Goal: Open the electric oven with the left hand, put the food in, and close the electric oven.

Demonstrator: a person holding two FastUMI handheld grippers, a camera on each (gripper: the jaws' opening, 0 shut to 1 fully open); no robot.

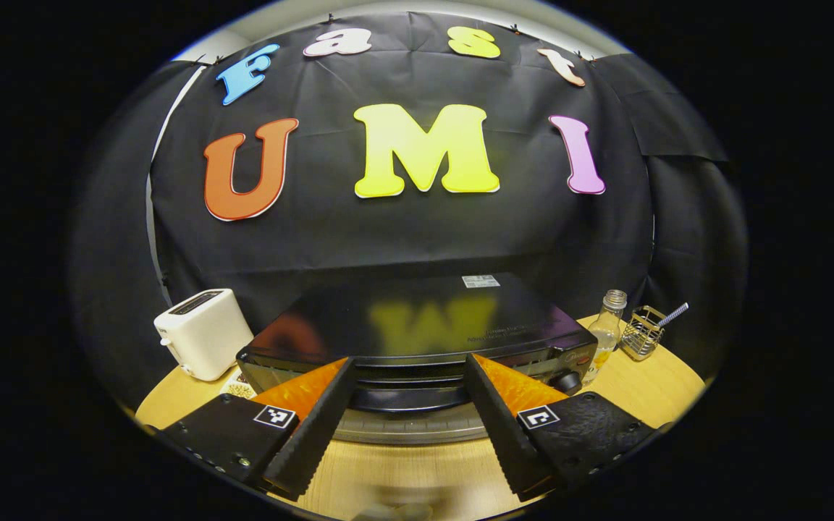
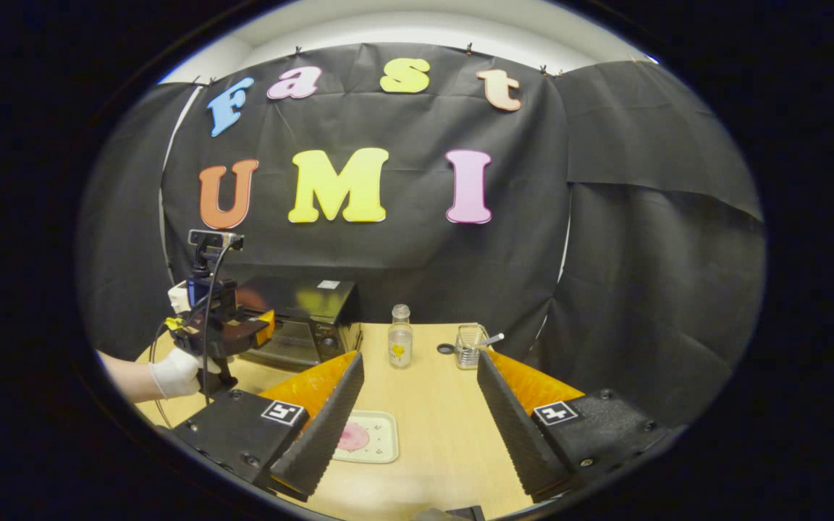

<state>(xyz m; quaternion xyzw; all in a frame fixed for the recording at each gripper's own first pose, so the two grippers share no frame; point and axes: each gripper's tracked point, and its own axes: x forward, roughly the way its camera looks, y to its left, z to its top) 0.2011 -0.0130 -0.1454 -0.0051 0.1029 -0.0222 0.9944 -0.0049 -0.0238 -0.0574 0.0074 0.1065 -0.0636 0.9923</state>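
Because the door must be pulled first, the left tongs point(image 1: 408, 405) hang spread wide, straddling the curved handle point(image 1: 408, 398) of the black glass-fronted electric oven point(image 1: 417, 325) at the wooden bench's point(image 2: 439, 405) far left corner. Right tongs point(image 2: 417, 412), equally spread and empty, wait above the pink food on its pale square tray point(image 2: 368, 437) near the front edge.

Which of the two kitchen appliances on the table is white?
The toaster at the table's left edge is white, with a slot on top; the electric oven beside it is black and glossy.
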